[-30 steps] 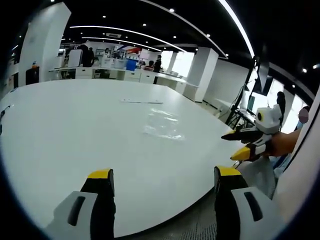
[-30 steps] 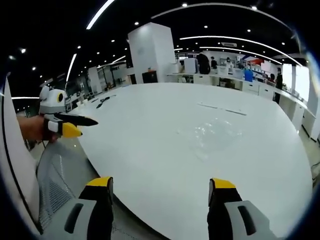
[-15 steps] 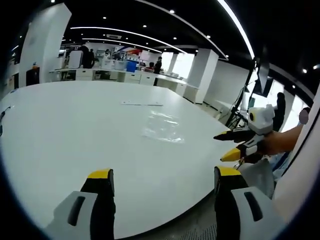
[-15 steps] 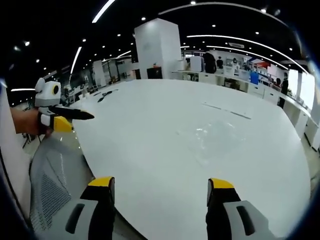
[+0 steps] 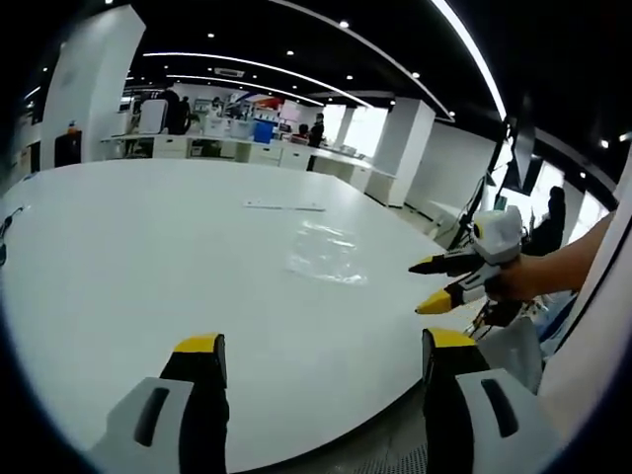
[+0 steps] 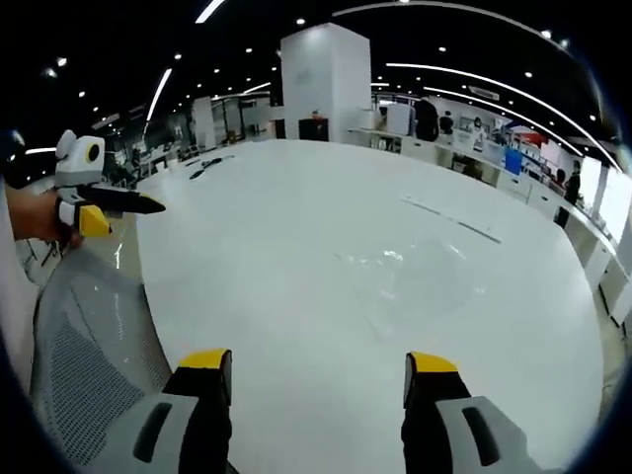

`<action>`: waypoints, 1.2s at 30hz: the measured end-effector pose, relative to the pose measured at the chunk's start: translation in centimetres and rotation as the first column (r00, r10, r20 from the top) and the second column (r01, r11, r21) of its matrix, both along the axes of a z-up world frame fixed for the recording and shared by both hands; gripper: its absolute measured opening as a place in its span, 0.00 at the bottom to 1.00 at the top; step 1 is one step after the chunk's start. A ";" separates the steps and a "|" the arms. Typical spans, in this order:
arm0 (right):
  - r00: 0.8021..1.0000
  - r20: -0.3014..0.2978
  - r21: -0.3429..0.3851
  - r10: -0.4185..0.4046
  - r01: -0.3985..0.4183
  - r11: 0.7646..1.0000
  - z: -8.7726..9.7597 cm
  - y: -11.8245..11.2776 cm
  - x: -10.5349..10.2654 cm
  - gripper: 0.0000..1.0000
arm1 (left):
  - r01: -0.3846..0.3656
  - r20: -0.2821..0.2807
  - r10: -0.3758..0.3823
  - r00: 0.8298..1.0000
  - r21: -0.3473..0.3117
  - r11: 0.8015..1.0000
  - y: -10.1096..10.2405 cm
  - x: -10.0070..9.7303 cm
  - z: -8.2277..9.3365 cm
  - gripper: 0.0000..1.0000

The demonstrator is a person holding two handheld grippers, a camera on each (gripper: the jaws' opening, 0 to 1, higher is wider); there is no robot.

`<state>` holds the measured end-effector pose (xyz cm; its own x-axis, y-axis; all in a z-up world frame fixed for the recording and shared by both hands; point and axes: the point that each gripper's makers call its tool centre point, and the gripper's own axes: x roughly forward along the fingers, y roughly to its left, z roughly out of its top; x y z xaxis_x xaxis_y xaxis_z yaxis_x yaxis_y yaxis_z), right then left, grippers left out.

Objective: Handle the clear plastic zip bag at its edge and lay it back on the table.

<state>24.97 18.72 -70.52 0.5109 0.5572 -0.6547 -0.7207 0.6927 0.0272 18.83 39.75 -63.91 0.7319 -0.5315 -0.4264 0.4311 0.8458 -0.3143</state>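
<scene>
The clear zip bag (image 5: 326,259) (image 6: 400,286) lies flat on the white table (image 5: 148,257) (image 6: 296,227), well beyond both tongs. The left tongs (image 5: 321,348) (image 6: 148,207) stand apart (holding nothing); the right tongs (image 6: 318,361) (image 5: 423,286) are apart too, near the table's right edge.

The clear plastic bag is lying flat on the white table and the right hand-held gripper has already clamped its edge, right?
Not quite. The clear plastic bag does lie flat on the white table, but nothing has clamped it. In the right gripper view the right hand-held gripper is open and short of the bag. The left gripper view shows it beside the table edge, apart from the bag.
</scene>
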 end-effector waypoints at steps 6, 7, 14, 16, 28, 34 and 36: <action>0.999 0.013 -0.052 0.038 -0.037 0.998 -0.9 0.3 1.4 0.67 | -0.008 -0.005 0.008 1.000 -0.001 1.000 0.3 0.1 -0.1 0.80; 0.999 0.015 -0.060 0.045 -0.044 0.997 -1.0 0.3 1.7 0.66 | -0.009 -0.006 0.009 1.000 0.000 1.000 0.2 0.1 -0.1 0.80; 0.996 0.015 -0.114 0.093 -0.091 0.989 -2.2 0.3 3.3 0.60 | -0.019 -0.008 0.019 1.000 0.000 1.000 0.4 0.2 0.0 0.80; 0.995 0.012 -0.118 0.099 -0.097 0.988 -2.4 0.4 3.7 0.59 | -0.020 -0.007 0.020 1.000 -0.004 1.000 0.3 0.2 0.1 0.80; 0.990 -0.003 -0.177 0.144 -0.142 0.974 -3.8 0.6 6.2 0.51 | 0.019 0.009 -0.019 1.000 -0.003 1.000 -0.4 0.2 0.1 0.79; 0.983 -0.002 -0.225 0.181 -0.177 0.958 -4.3 0.7 7.2 0.44 | 0.009 0.002 -0.009 1.000 -0.016 1.000 -0.1 0.3 -0.1 0.78; 0.983 -0.003 -0.224 0.183 -0.179 0.958 -4.5 0.7 7.5 0.42 | 0.010 0.002 -0.010 1.000 -0.016 1.000 -0.1 0.4 -0.1 0.77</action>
